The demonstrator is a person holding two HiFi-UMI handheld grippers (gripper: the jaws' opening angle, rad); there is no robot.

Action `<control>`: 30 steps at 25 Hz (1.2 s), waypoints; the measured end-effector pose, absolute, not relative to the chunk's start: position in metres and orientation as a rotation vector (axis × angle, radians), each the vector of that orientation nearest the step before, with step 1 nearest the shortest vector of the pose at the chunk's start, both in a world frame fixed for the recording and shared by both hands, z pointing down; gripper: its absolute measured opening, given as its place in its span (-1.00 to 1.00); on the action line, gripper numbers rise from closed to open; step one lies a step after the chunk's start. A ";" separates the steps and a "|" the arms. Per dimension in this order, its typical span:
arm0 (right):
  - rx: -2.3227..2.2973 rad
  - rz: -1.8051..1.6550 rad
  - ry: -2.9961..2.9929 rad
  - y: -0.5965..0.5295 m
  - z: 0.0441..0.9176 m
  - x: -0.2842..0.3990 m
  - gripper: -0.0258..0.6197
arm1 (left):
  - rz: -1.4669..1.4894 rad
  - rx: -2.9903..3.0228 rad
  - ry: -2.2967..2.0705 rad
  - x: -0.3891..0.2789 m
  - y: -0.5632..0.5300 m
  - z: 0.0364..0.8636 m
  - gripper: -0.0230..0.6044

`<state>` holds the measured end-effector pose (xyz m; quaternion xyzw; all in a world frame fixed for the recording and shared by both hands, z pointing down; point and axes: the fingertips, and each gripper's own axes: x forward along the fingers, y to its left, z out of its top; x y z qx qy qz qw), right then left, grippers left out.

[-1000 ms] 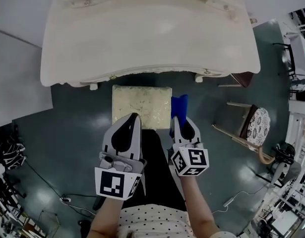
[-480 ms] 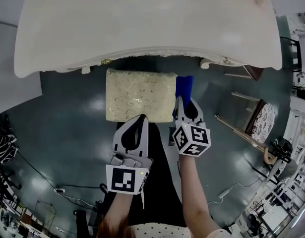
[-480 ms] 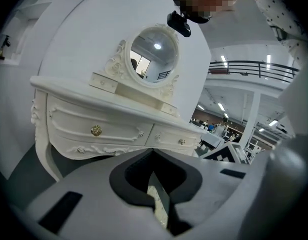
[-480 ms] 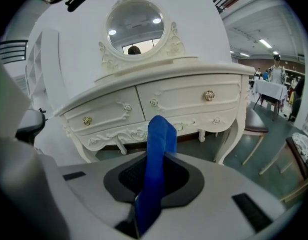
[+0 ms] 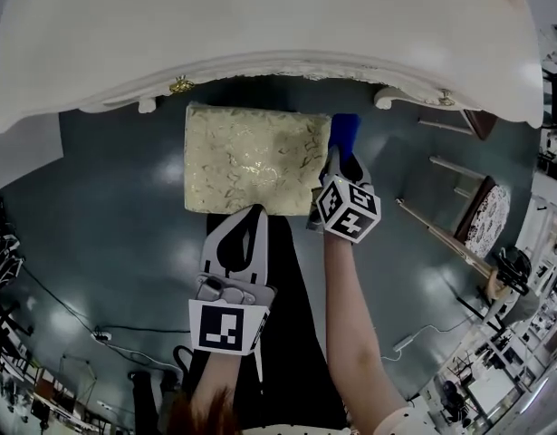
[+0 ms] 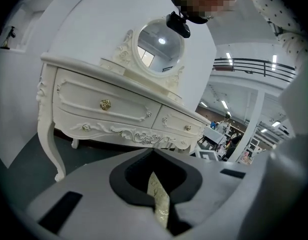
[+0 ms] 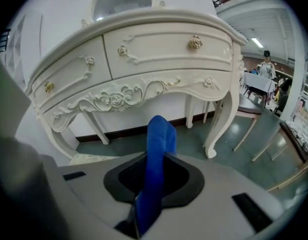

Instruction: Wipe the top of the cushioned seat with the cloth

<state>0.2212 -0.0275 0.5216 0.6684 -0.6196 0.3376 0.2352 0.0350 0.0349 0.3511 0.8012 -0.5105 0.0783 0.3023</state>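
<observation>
The right tongs [image 5: 338, 159] pinch a soft blue cloth [image 5: 344, 130] at the gold brocade cushioned seat [image 5: 251, 157]'s right edge; the left tongs [image 5: 250, 214] are closed and empty.

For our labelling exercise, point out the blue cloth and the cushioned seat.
blue cloth [image 7: 159, 144], right gripper view, its upright fold.
cushioned seat [image 5: 246, 157], head view, middle of its top.

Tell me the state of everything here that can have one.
Cloth, pinched upright between jaws.
Right gripper, jaws shut on the cloth.
Left gripper, jaws nearly together, holding nothing.
Seat, top bare, cloth beside its right edge.
Drawers, closed.
</observation>
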 end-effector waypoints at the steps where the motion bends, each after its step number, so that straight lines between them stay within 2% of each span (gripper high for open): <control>1: 1.826 0.924 -1.679 -0.028 0.532 0.224 -0.73 | 0.208 2.124 -1.353 0.034 0.037 0.354 -0.93; 9: 1.714 0.910 -1.562 -0.023 0.585 0.233 -0.73 | 0.211 2.081 -1.333 0.026 0.046 0.362 -0.93; 30: 1.718 0.938 -1.552 -0.031 0.582 0.210 -0.73 | 0.177 2.095 -1.328 0.014 0.035 0.352 -0.93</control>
